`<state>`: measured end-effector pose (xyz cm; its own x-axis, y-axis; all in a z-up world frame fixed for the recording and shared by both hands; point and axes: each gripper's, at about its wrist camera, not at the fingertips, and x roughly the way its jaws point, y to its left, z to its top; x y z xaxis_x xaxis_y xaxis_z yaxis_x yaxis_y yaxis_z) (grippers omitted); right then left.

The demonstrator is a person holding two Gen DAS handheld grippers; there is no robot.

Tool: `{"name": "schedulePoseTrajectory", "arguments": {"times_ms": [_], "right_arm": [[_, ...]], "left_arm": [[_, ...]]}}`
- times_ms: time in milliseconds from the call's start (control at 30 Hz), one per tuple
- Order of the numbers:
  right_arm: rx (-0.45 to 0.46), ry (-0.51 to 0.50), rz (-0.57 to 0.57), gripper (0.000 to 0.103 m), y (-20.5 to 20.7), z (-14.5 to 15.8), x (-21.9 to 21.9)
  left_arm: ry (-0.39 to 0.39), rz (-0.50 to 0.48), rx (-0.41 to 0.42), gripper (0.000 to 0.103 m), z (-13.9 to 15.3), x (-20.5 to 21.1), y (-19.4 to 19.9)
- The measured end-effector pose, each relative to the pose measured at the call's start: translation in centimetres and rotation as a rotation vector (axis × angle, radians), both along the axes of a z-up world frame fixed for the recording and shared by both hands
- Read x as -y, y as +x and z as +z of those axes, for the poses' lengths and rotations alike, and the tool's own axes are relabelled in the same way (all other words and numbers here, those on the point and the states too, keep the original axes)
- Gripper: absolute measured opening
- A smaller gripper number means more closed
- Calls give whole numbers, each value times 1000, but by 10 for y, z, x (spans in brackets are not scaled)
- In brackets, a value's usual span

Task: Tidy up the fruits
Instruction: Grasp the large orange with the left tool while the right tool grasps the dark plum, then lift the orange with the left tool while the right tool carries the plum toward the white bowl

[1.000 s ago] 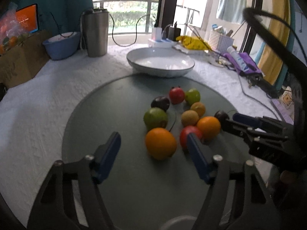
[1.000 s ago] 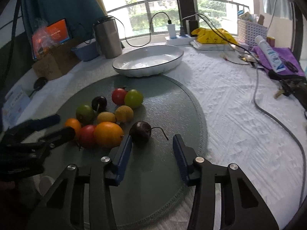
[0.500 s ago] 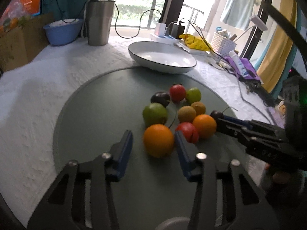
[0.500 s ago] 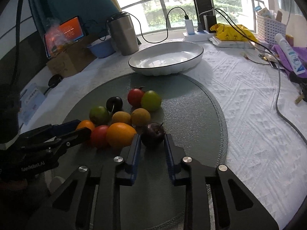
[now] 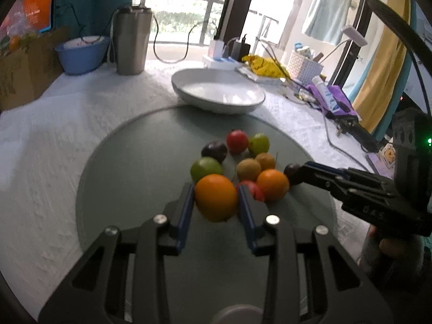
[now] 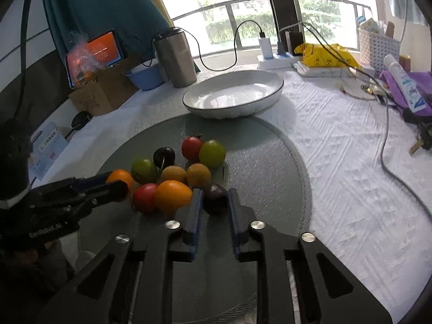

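On the round grey glass mat (image 6: 270, 162), fruits are clustered before the shallow white ceramic bowl (image 6: 233, 94). The large orange fruit (image 5: 216, 197) is clamped by the left gripper (image 5: 216, 198); the dark purple plum (image 6: 215, 198) is pinched by the right gripper (image 6: 214, 201).

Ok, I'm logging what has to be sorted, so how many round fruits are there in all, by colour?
bright orange round fruits: 2
glossy red round fruits: 2
light green round fruits: 2
dark purple round fruits: 2
dull yellow-brown round fruits: 2
Total: 10
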<state>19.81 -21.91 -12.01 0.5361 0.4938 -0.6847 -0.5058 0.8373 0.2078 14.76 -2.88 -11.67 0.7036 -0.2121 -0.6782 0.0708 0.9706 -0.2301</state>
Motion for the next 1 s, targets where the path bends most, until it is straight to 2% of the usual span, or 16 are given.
{"name": "schedulePoseTrajectory", "arguments": {"times_ms": [133, 433, 533, 600, 667, 733, 833, 1000], "right_arm": [[14, -9, -6, 16, 3, 5, 1], [-26, 20, -6, 17, 5, -2, 3], [-50, 45, -33, 32, 8, -5, 5], [-72, 62, -59, 46, 11, -8, 9], [-112, 92, -77, 51, 16, -11, 14], [-141, 133, -73, 51, 19, -13, 19], [-143, 142, -60, 51, 19, -13, 18], [-145, 168, -26, 31, 16, -13, 17]], "left_arm": [[-6, 3, 13, 35, 6, -1, 1], [-14, 2, 23, 35, 8, -2, -2], [-19, -2, 27, 35, 9, -3, -3], [-16, -7, 34, 35, 10, -4, -4], [-20, -14, 42, 35, 11, -3, -6], [-26, -24, 50, 35, 12, -3, -8], [-22, -33, 54, 35, 12, 0, -7], [-23, -35, 47, 35, 10, 1, -7]]}}
